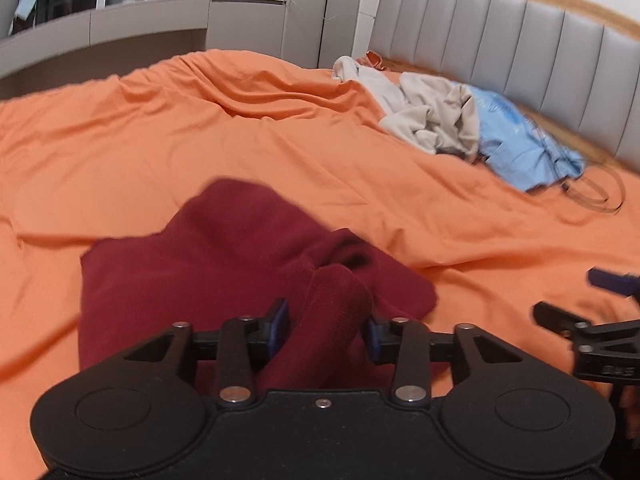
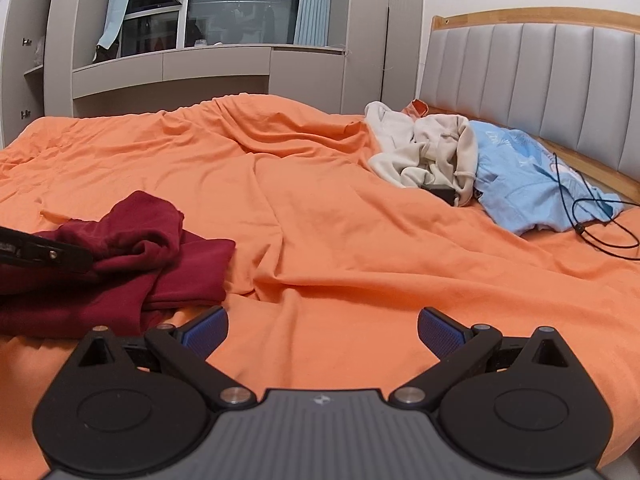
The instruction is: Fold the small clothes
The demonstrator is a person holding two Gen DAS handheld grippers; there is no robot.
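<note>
the left gripper [image 1: 326, 330] stands half open around a fold of the dark red garment [image 1: 224, 256], its pads maybe touching it, while the right gripper [image 2: 322, 330] is wide open and empty over the orange sheet [image 2: 340, 240].

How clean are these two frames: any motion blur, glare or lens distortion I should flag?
Left wrist view: motion blur smears the maroon garment, the pale clothes pile and the headboard; the left gripper stays sharp. Right wrist view: crisp overall, with a ceiling light glaring in the window. Both views: fisheye bending of the headboard and cabinets, dark corners.
</note>
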